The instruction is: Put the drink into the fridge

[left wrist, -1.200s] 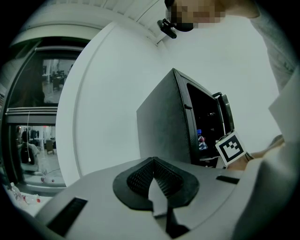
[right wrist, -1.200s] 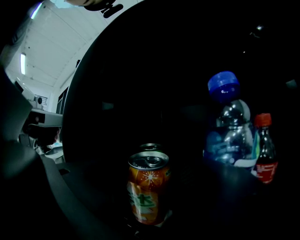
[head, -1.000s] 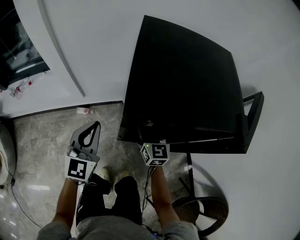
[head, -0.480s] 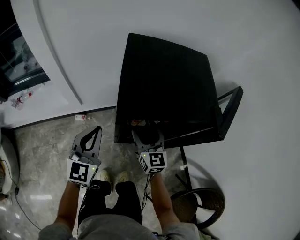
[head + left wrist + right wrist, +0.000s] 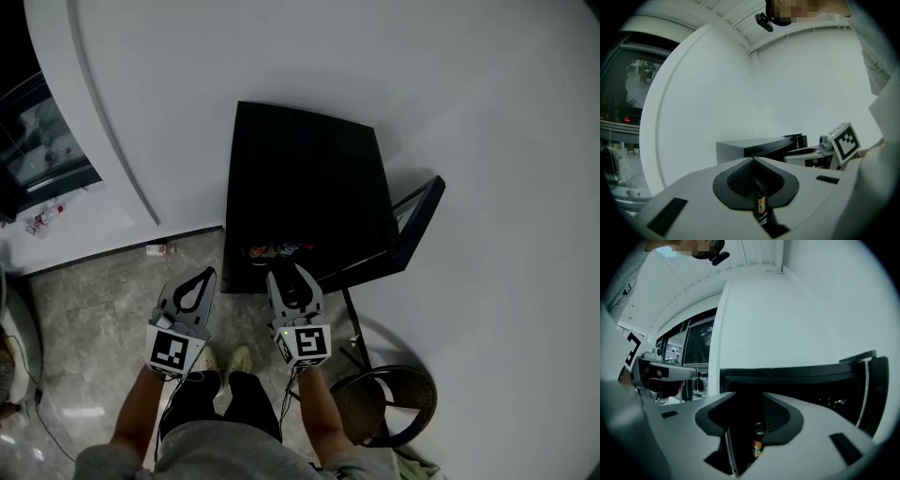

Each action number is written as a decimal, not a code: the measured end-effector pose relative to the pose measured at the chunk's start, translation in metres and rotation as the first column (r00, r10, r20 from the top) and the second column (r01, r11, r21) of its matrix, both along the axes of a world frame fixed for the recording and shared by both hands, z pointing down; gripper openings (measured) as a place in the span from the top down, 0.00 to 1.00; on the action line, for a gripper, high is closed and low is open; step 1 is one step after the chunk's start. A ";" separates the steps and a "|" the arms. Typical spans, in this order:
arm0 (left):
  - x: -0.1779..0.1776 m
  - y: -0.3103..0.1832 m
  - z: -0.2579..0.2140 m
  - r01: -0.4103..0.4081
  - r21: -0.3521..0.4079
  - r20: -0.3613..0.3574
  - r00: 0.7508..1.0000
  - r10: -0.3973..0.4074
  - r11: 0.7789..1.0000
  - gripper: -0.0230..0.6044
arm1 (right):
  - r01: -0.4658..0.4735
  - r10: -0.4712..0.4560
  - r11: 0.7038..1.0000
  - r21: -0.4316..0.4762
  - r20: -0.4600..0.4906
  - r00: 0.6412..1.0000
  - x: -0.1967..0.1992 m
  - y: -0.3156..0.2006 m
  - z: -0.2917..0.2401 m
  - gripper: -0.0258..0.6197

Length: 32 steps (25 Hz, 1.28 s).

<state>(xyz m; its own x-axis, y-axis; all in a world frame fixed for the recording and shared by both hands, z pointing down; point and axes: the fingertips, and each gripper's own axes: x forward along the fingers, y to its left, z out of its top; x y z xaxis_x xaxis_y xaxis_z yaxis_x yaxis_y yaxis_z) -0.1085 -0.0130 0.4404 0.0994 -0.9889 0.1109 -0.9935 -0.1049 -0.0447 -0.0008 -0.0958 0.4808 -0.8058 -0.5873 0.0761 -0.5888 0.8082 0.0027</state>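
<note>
Left gripper: fingers pressed together.
Right gripper: fingers have just been closing, half apart, gripping nothing.
Drink: beyond their gap, inside the fridge.
Hidden: interior dark; I can't tell its shelf.
Room: door swung wide, right of them.

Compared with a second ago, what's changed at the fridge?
The right claw has pulled back out of the fridge. Its jaws have just been closing and grip nothing. A drink bottle stands inside beyond them. The left claw remains shut beside it. The fridge door stays open.
</note>
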 end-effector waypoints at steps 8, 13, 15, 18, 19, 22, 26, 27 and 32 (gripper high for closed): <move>0.014 0.005 -0.038 -0.041 0.032 -0.007 0.999 0.042 0.999 0.96 | -0.025 0.025 0.999 0.022 0.014 1.000 0.011 0.021 -0.060 0.75; 0.015 0.013 -0.057 -0.038 0.037 -0.006 0.999 0.038 0.999 0.96 | -0.037 0.036 0.999 0.025 0.034 0.999 0.018 0.034 -0.087 0.81; 0.016 0.017 -0.061 -0.031 0.038 -0.012 0.999 0.031 0.999 0.96 | -0.039 0.037 0.999 0.032 0.038 0.999 0.021 0.039 -0.094 0.83; 0.017 0.023 -0.062 -0.028 0.037 -0.003 1.000 0.028 0.999 0.96 | -0.039 0.037 0.999 0.035 0.046 0.998 0.027 0.047 -0.102 0.84; 0.017 0.024 -0.063 -0.027 0.037 0.002 1.000 0.027 0.999 0.96 | -0.039 0.037 0.999 0.037 0.046 0.998 0.028 0.050 -0.103 0.84; 0.020 0.028 -0.067 -0.026 0.037 0.002 1.000 0.026 0.999 0.96 | -0.045 0.044 0.998 0.043 0.041 0.998 0.034 0.056 -0.105 0.86; 0.024 0.034 -0.070 -0.041 0.039 0.020 0.999 0.040 0.998 0.96 | -0.059 0.058 0.998 0.038 0.048 0.997 0.041 0.058 -0.108 0.90; 0.024 0.035 -0.071 -0.040 0.039 0.019 0.999 0.040 0.998 0.96 | -0.062 0.060 0.997 0.038 0.048 0.997 0.041 0.058 -0.108 0.91; 0.024 0.037 -0.071 -0.040 0.036 0.014 0.999 0.039 0.999 0.96 | -0.063 0.061 0.997 0.049 0.046 0.997 0.040 0.058 -0.111 0.92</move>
